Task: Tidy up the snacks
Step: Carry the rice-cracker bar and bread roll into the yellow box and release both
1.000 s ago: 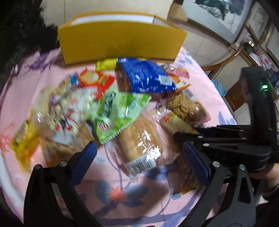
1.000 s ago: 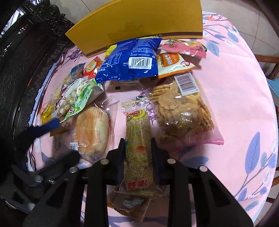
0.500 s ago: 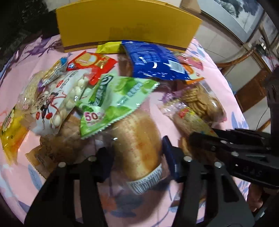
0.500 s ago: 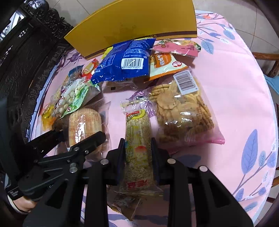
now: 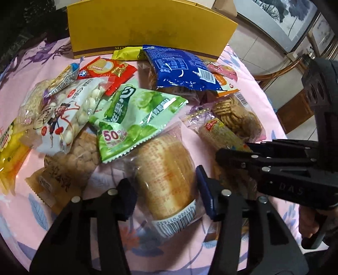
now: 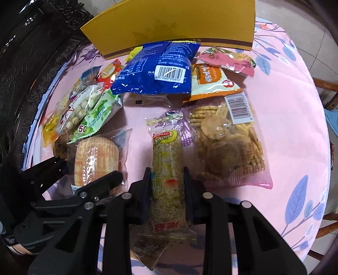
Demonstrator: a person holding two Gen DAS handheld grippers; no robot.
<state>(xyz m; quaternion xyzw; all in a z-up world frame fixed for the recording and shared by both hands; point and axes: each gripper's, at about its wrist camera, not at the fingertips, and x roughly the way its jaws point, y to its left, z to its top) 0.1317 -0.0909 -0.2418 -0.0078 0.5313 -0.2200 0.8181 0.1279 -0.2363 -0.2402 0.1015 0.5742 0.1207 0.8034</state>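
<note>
While your left gripper (image 5: 166,196) pinches the wrapped bread roll (image 5: 166,175) on the pink tablecloth (image 6: 295,105), your right gripper (image 6: 166,186) clamps the rice bar (image 6: 166,169) beside it.

Pink flowered cloth (image 6: 291,118) over the desk, dark carved furniture (image 6: 27,69) at nine o'clock, tiled floor (image 5: 259,48) at one o'clock, framed picture (image 5: 281,17), wooden chair (image 5: 276,74) at two o'clock
</note>
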